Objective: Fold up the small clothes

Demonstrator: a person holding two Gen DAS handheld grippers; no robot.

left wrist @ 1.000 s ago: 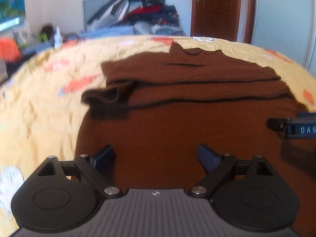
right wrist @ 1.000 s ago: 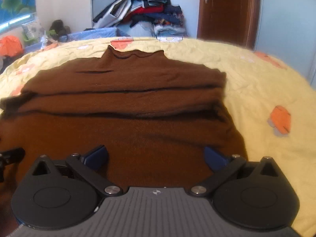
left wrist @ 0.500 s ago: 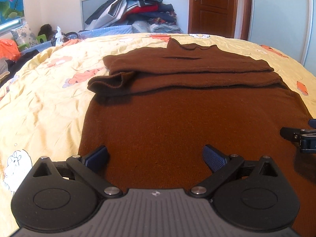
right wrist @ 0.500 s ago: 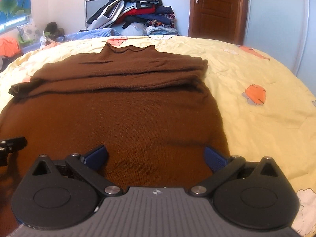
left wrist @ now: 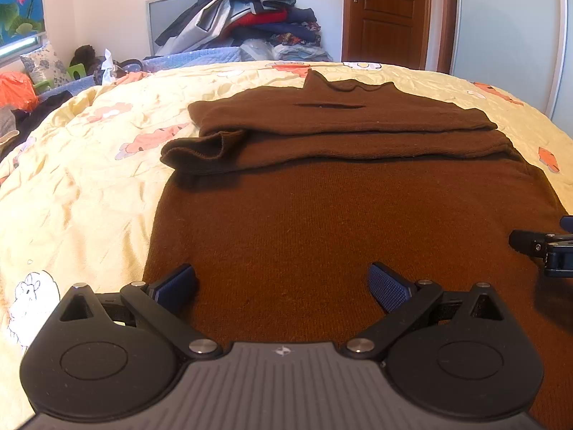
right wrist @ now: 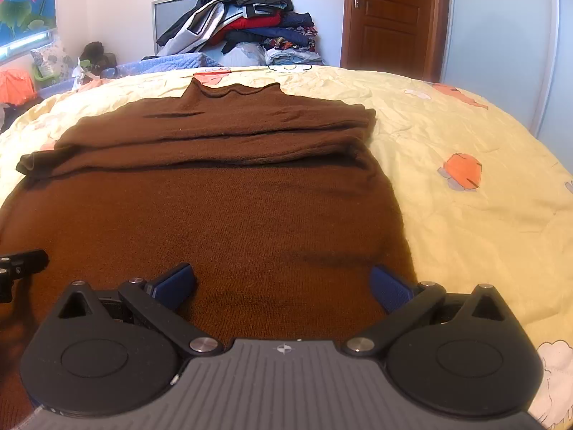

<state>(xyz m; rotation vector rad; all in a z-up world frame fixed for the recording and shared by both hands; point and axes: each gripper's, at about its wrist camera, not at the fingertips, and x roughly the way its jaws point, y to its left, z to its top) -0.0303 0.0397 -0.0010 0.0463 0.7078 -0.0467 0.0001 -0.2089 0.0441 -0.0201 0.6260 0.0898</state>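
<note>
The brown sweater (left wrist: 343, 222) lies flat on the yellow bedspread (left wrist: 71, 193), its sleeves folded across the chest, its lower part directly under both tools. The left gripper (left wrist: 283, 283) and the right gripper (right wrist: 283, 283) have their 2 fingers wide apart, holding nothing.

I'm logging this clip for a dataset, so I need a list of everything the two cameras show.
sweater: one, brown, flat on the bed, sleeves folded across the chest
bedspread: one, yellow with orange prints, under the sweater
clothes pile: one, mixed colours, beyond the bed
door: one, brown wood, far wall
left hand-held gripper: one, black with blue pads, open over the hem
right hand-held gripper: one, same colours, open over the hem
</note>
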